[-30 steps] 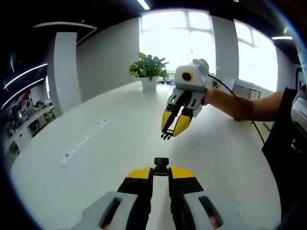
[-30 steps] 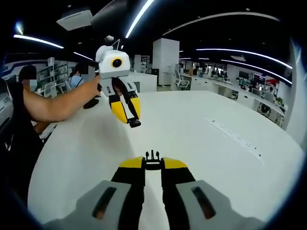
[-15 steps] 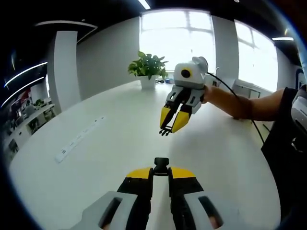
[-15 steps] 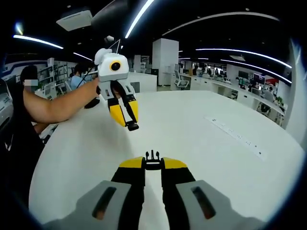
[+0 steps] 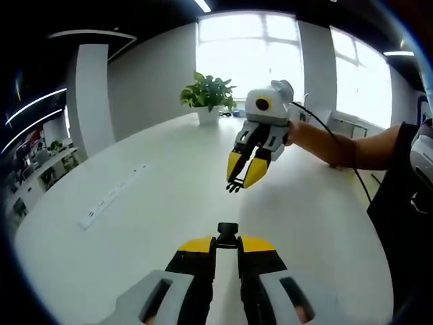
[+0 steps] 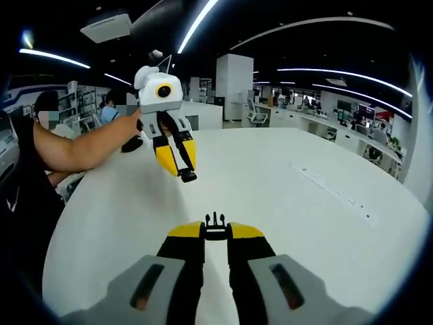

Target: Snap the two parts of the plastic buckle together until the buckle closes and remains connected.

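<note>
In the left gripper view my left gripper point(image 5: 227, 242) is shut on the black socket half of the buckle point(image 5: 227, 232), whose end sticks out past the yellow tips. Ahead and higher, my right gripper point(image 5: 242, 177) points back at me, shut on the black pronged half point(image 5: 234, 185). In the right gripper view the right gripper point(image 6: 215, 233) holds that pronged half point(image 6: 215, 222) upright at its tips. The left gripper point(image 6: 180, 166) hangs above the white table point(image 6: 270, 189) with the socket half point(image 6: 189, 175) at its tips. The two halves are apart, held above the table.
A potted plant point(image 5: 208, 98) stands at the table's far end. A white power strip point(image 5: 111, 198), also seen as a strip point(image 6: 331, 191) in the right gripper view, lies on the table. A person's forearm point(image 6: 81, 145) holds the left gripper. Desks and people fill the office behind.
The two grippers have hardly moved relative to each other; the left gripper drifted slightly in the right gripper view. Both halves stay gripped and apart.
</note>
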Demonstrator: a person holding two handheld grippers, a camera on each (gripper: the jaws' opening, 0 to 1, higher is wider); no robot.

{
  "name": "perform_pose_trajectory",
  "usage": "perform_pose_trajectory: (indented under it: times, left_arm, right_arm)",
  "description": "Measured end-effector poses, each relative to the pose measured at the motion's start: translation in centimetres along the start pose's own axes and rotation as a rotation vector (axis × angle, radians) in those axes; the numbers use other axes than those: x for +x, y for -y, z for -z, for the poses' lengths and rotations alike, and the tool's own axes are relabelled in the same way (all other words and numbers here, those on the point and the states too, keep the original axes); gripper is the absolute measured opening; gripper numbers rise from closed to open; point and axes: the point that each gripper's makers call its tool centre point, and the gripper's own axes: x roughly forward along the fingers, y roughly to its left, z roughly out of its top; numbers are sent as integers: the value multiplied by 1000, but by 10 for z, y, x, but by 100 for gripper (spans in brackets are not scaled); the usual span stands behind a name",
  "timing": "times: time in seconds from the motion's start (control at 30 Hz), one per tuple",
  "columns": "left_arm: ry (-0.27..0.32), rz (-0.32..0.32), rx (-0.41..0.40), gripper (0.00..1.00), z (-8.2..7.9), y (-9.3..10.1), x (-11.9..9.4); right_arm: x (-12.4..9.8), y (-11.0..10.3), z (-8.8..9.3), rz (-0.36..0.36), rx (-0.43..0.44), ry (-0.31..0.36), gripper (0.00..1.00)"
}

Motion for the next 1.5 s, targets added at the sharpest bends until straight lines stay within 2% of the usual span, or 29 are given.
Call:
perform_pose_trajectory:
  times: [1.13,1.5]
  left_arm:
    - [-12,17,6,11,5,15,1]
    - [-15,18,1,11,10,19,0]
  right_arm:
    - [-5,-7,3,-2,5,2,12]
    - [-3,-14,10,-8,4,-7,12]
